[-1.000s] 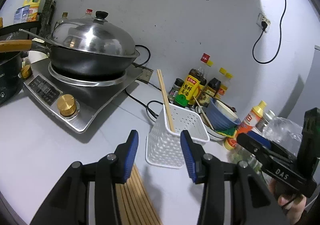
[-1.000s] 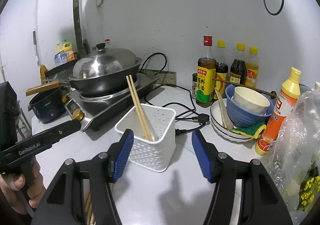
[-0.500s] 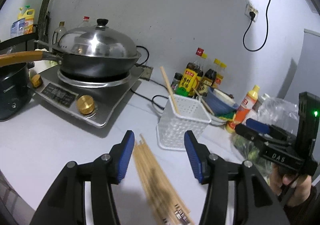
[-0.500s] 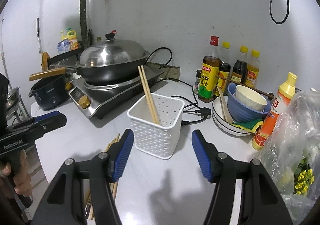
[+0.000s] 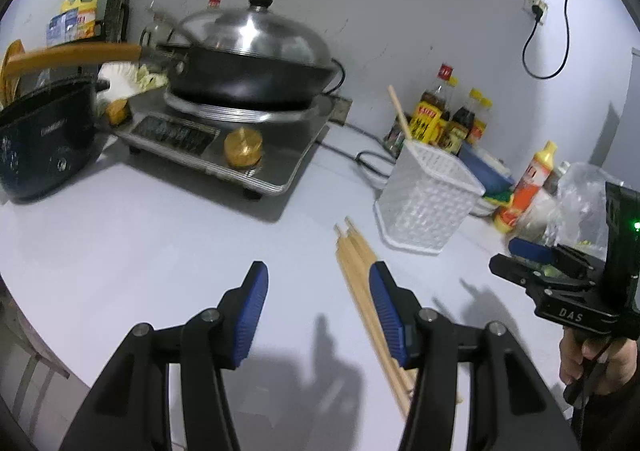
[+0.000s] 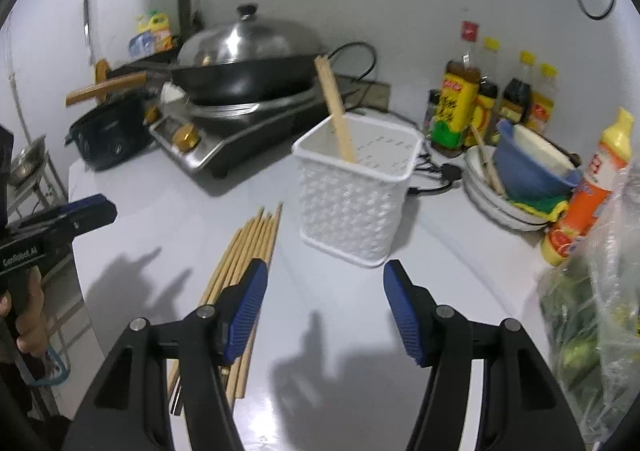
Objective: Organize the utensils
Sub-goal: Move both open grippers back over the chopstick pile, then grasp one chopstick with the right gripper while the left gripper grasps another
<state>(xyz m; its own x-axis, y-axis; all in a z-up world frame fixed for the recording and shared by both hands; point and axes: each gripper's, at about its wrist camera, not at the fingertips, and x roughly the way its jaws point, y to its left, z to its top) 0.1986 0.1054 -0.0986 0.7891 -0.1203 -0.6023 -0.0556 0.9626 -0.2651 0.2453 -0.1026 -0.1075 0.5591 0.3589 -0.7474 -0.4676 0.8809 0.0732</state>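
A bundle of several wooden chopsticks (image 5: 356, 263) lies flat on the white counter, just under the right finger of my left gripper (image 5: 319, 271), which is open with nothing between its blue pads. In the right wrist view the chopstick bundle (image 6: 244, 247) runs beneath the left finger of my right gripper (image 6: 326, 269), also open and holding nothing. Beyond the bundle stands a white perforated basket (image 6: 352, 211) (image 5: 424, 203) with a pair of chopsticks (image 6: 336, 111) leaning upright inside it. Each gripper shows at the edge of the other's view, hand-held.
A lidded wok (image 5: 248, 51) sits on an induction cooker (image 5: 224, 139) at the back left, beside a black pot (image 5: 44, 139). Sauce bottles (image 6: 460, 107), stacked bowls (image 6: 528, 167), an orange bottle (image 6: 592, 187) and a plastic bag (image 6: 592, 291) crowd the right. A cable (image 6: 436, 171) lies behind the basket.
Both grippers have drawn back from the basket and dropped lower over the counter, so the chopstick bundle shows in full. The left jaws have widened a little.
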